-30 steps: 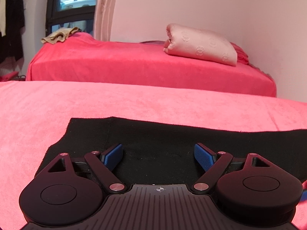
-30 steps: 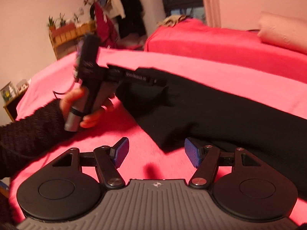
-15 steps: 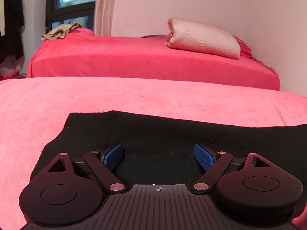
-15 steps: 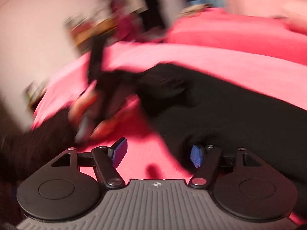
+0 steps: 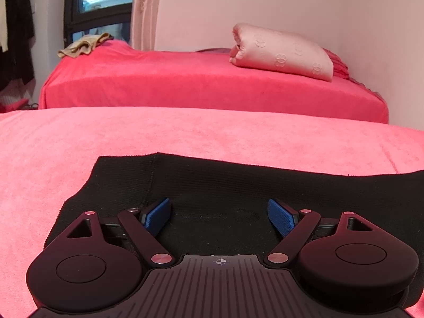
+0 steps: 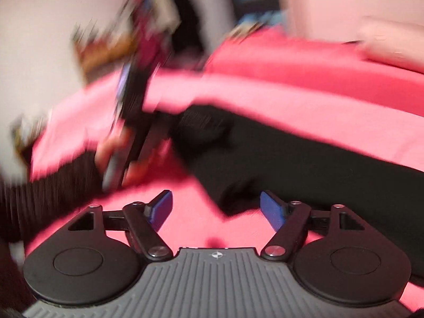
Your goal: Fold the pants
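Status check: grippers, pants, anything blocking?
Left gripper open over the black pants. Right gripper opening, pants corner between the jaws, unpinched. Pants flat on pink cover. Nothing blocking.

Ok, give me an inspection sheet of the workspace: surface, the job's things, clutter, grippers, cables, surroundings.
Surface: pink bedspread, smooth.
Job's things: black pants lying flat on it, one corner between the right pads.
Clutter: nothing seen on the near bed.
Grippers: left hand-held gripper open over the pants; right hand-held gripper opening, pads clear of the cloth.
Cables: nothing seen.
Surroundings: second bed with pink pillow and beige cloth; window; right view blurred.
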{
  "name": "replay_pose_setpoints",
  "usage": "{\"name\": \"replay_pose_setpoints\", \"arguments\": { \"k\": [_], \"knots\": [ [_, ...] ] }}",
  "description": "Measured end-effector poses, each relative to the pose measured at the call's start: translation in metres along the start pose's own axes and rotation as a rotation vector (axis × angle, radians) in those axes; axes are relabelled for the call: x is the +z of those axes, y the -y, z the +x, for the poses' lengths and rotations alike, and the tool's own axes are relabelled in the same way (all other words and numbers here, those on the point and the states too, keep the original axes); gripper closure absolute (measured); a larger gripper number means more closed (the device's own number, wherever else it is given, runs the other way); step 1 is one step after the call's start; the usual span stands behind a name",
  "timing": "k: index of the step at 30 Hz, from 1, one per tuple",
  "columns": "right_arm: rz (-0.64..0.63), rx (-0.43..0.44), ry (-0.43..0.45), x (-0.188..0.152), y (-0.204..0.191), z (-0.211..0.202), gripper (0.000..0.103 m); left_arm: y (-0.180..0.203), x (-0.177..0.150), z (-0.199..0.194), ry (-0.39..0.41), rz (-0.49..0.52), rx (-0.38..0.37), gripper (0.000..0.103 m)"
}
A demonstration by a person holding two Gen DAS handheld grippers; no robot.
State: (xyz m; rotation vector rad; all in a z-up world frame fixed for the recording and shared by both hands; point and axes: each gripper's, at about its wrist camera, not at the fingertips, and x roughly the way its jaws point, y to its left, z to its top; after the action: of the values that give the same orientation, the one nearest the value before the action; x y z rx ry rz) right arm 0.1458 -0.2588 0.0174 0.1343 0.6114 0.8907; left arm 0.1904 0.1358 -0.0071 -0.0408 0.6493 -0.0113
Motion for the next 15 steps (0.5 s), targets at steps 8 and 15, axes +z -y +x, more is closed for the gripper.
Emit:
{"name": "replay_pose_setpoints", "arguments": {
  "k": [8,15],
  "knots": [
    [0.541,-0.294,0.183,-0.025,0.135,-0.062,0.052,-0.002,0.000,-0.001,0.001,-0.003,-0.001,0.000],
    [0.765,-0.776,0.458,-0.063,0.179,-0.175,0.039,0.000,0.000,0.000,0.001,0.005,0.004,0.000]
  ]
}}
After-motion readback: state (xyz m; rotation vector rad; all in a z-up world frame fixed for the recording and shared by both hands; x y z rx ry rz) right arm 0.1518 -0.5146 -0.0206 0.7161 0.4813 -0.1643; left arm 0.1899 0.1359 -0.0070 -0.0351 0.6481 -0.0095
